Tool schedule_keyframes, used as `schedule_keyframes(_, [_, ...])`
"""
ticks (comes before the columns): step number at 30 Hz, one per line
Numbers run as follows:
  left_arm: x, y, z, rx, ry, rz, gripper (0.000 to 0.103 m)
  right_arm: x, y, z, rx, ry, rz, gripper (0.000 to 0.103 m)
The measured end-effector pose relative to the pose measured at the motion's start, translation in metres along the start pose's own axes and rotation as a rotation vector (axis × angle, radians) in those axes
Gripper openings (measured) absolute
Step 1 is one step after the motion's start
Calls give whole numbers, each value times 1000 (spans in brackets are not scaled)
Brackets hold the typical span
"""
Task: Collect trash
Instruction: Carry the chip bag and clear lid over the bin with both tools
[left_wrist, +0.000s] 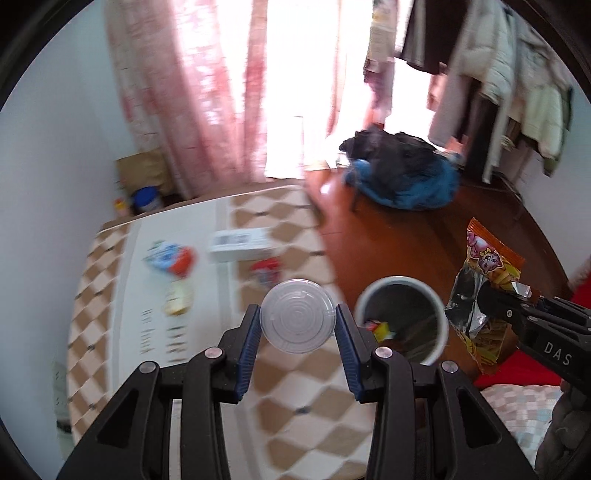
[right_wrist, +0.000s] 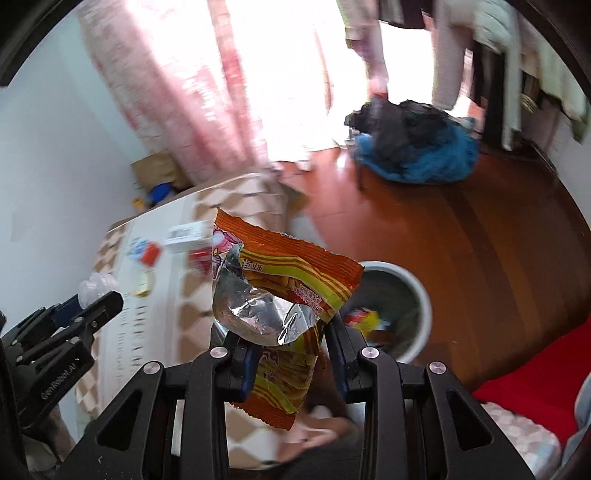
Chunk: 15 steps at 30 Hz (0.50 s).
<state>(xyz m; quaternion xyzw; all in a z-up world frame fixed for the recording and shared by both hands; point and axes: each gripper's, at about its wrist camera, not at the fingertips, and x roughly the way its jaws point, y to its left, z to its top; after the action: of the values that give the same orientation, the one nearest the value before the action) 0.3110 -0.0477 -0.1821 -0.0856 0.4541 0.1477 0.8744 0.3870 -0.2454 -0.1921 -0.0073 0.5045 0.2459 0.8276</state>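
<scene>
My left gripper (left_wrist: 297, 323) is shut on a clear round plastic lid (left_wrist: 297, 314), held above the checkered table near its right edge. The same lid (right_wrist: 96, 284) and left gripper (right_wrist: 94, 299) show at the left of the right wrist view. My right gripper (right_wrist: 286, 334) is shut on a torn orange and yellow snack wrapper (right_wrist: 291, 266) with a silver inside. It hangs beside and slightly above the white round trash bin (right_wrist: 424, 295). In the left wrist view the bin (left_wrist: 441, 314) stands on the floor between the lid and the wrapper (left_wrist: 484, 266) in the right gripper (left_wrist: 489, 301).
On the table (left_wrist: 295, 387) lie a blue-red wrapper (left_wrist: 170, 256), a white box (left_wrist: 240, 243), a red packet (left_wrist: 266, 269) and a yellow scrap (left_wrist: 179, 299). The bin holds yellow-red wrappers (left_wrist: 380, 328). A blue-black clothes pile (left_wrist: 406, 181) is on the wooden floor. Red bedding (left_wrist: 517, 365) lies at the right.
</scene>
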Motion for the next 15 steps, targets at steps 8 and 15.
schedule_keyframes(8, [93,-103,20,75,142,-122,36,68,-133,-1,161,118,-47,34])
schedule_keyframes(15, [200,-148,22,48,357,-221,37,164,-200,-24,268,269,-36,34])
